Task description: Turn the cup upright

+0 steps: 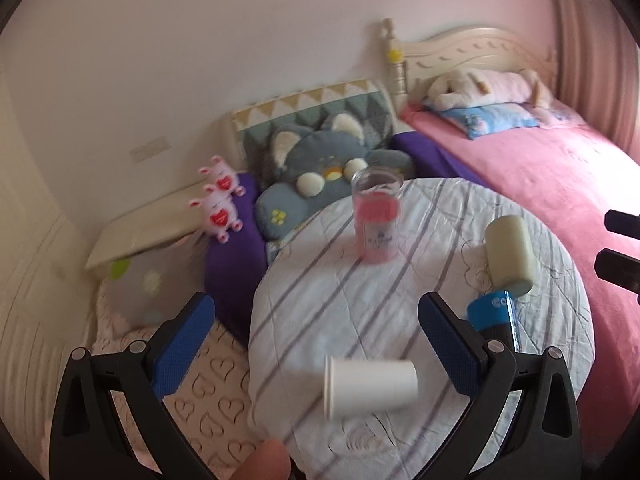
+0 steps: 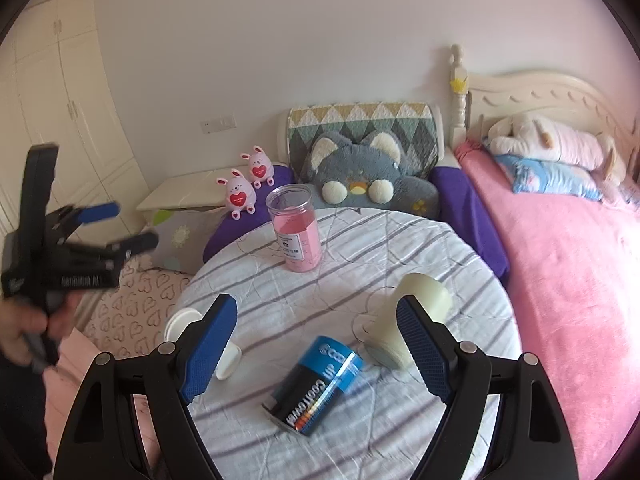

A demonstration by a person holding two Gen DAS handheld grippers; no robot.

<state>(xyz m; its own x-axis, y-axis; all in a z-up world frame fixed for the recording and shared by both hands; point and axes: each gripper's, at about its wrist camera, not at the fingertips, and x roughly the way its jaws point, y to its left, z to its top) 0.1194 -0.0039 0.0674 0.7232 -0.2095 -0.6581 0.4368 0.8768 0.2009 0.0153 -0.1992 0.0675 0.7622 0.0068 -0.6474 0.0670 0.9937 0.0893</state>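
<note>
A white paper cup (image 1: 370,384) lies on its side on the round striped table (image 1: 400,300), near the front edge, its mouth to the left. My left gripper (image 1: 316,336) is open and empty, hovering above and just behind the cup. In the right wrist view the cup (image 2: 188,326) is mostly hidden behind the left finger. My right gripper (image 2: 316,344) is open and empty over the table's near side. The left gripper (image 2: 116,224) also shows there, held at the far left.
A pink-filled clear jar (image 1: 376,216) stands upright at the table's back. A cream mug (image 1: 510,254) lies on its side at the right. A blue and black can (image 2: 318,384) lies on its side. Beds, pillows and plush toys surround the table.
</note>
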